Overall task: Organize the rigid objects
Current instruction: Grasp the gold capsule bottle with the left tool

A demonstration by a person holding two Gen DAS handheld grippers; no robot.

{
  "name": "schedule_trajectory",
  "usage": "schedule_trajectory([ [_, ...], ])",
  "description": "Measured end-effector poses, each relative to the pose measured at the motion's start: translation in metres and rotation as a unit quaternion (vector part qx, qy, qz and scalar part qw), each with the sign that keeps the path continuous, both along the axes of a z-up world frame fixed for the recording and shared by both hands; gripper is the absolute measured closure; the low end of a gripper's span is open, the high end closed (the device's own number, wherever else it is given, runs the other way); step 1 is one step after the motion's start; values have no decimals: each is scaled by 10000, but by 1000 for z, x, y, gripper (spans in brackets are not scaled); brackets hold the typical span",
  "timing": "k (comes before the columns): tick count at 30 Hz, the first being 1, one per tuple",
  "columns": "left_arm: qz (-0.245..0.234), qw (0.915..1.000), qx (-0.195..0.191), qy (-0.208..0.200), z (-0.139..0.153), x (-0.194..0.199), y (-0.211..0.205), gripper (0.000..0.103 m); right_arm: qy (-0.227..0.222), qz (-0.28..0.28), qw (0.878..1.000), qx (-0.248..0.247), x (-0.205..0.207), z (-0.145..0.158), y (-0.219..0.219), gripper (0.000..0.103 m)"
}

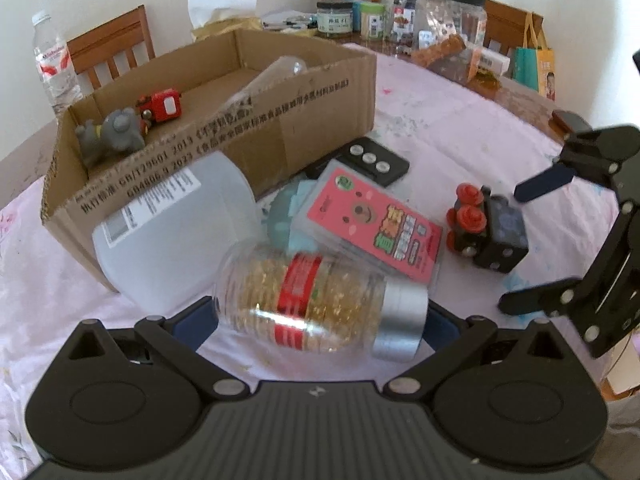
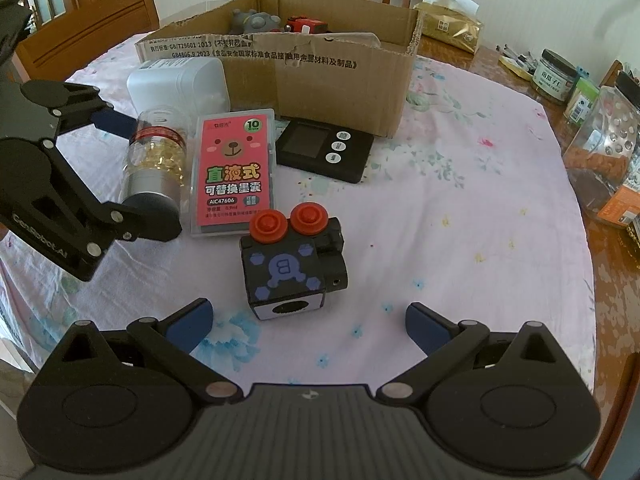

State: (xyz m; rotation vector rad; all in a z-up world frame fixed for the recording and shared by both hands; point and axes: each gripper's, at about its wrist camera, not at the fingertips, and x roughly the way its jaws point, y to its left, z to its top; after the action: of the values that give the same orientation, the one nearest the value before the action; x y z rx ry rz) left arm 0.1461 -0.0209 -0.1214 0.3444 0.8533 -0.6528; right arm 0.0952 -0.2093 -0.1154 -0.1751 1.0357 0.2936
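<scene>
My left gripper [image 1: 320,320] has its jaws around a clear capsule bottle [image 1: 316,304] with a red label and silver cap, lying on its side; it also shows in the right wrist view [image 2: 156,156]. My right gripper [image 2: 308,320] is open and empty just short of a black toy cube [image 2: 294,268] with red knobs, also in the left wrist view [image 1: 486,232]. A pink bear card box [image 2: 236,168], a black timer [image 2: 324,148] and a white tub [image 2: 176,84] lie before the cardboard box [image 2: 320,72], which holds a grey toy [image 1: 112,136] and a red toy [image 1: 162,106].
Jars, packets and a clear canister [image 2: 600,140] crowd the table's right edge. A water bottle [image 1: 54,68] and wooden chairs [image 1: 112,52] stand behind the box. A floral pink cloth [image 2: 460,220] covers the round table.
</scene>
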Motion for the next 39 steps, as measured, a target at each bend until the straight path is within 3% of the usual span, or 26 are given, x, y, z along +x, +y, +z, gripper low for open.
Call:
schedule_trajectory([
  [13, -111, 9997, -72, -185, 5, -1, -2, 5, 4, -32, 10000, -4, 1, 0, 1, 0],
  [24, 492, 9987, 114, 15, 9, -24, 33, 5, 5, -32, 10000, -1, 1, -1, 1, 0],
  [32, 552, 9984, 0, 157, -5, -24, 42, 4, 15, 22, 10000, -3, 2, -1, 1, 0],
  [39, 734, 9972, -138, 14, -9, -24, 43, 0, 21, 16, 10000, -7, 2, -1, 2, 0],
])
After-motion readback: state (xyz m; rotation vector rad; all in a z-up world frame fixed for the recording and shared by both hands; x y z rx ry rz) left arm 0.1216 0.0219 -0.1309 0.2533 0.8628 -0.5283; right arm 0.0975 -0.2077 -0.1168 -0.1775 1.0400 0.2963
